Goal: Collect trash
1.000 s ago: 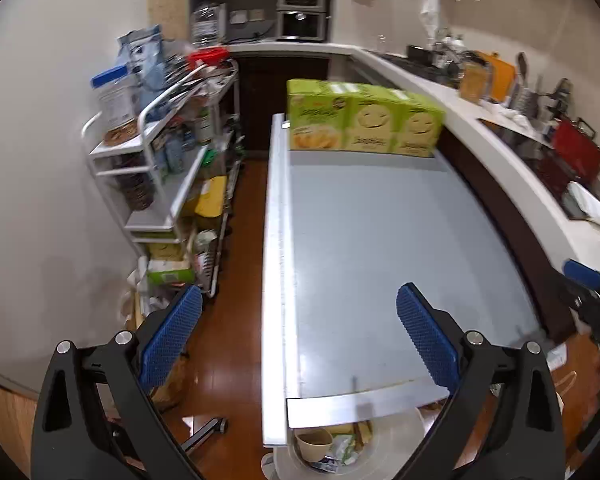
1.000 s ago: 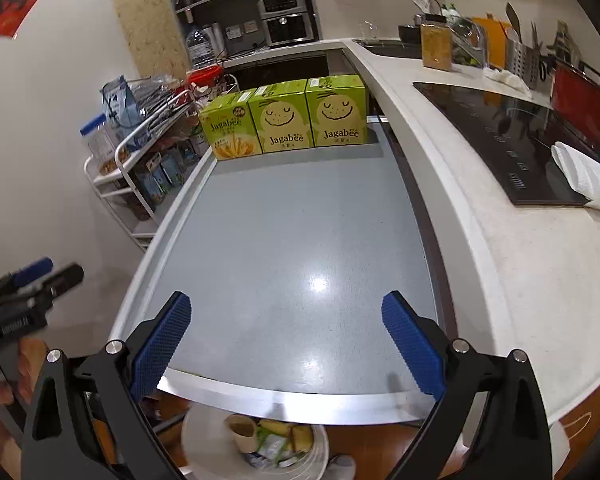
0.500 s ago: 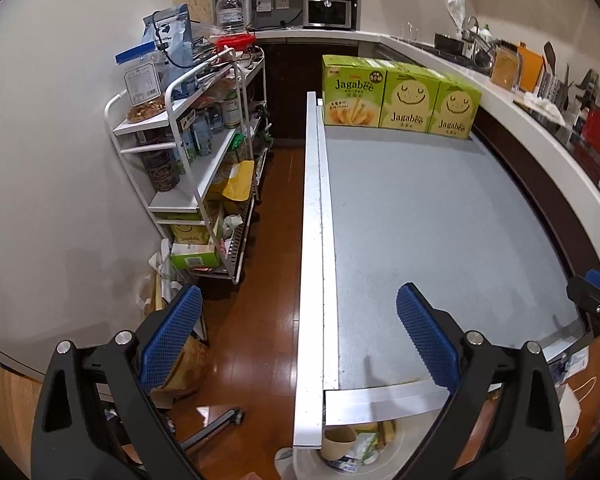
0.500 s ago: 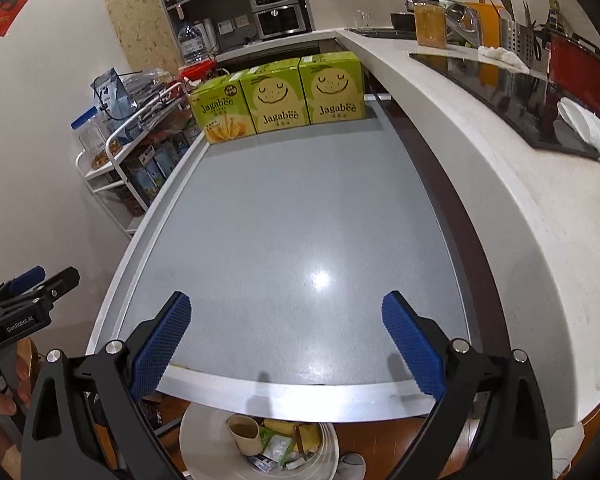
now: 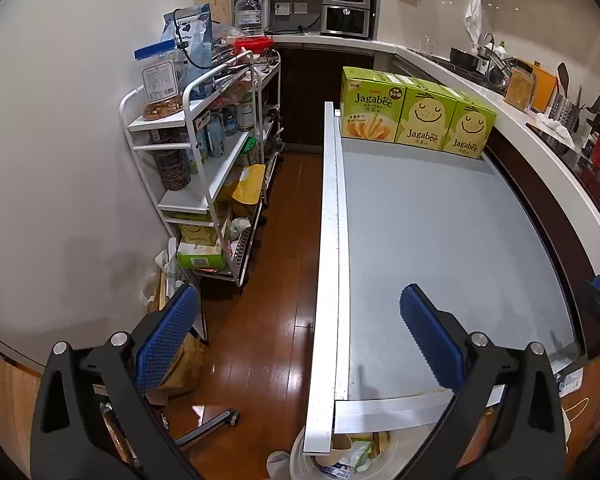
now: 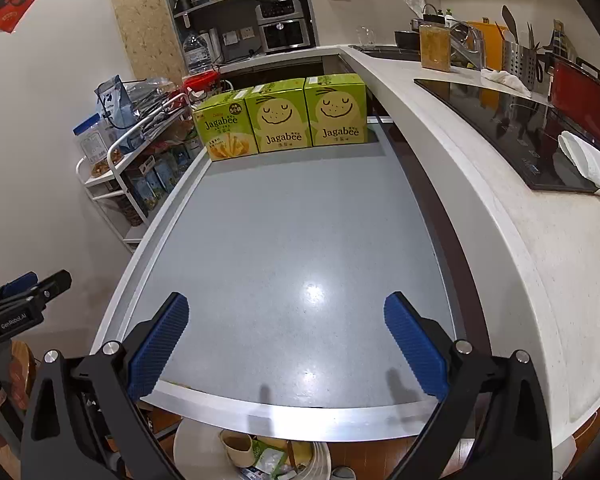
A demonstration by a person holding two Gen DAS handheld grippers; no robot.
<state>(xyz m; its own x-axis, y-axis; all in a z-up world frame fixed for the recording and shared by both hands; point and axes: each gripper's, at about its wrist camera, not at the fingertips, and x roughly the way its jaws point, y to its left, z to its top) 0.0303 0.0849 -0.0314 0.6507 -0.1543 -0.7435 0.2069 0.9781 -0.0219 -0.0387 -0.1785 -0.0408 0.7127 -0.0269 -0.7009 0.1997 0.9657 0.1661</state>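
Trash (image 6: 260, 456) lies in bin (image 6: 184, 450) below spread, empty fingers (image 6: 160, 344).

Trash (image 6: 260, 458) in bin (image 6: 188, 446) below table (image 6: 300, 240)

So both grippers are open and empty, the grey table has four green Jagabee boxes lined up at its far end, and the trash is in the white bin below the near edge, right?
One thing is off: there are three Jagabee boxes, not four, as the right wrist view shows. The rest holds: the left gripper and right gripper are open and empty, the boxes stand at the far end of the grey table, and the trash lies in the white bin below the near edge.
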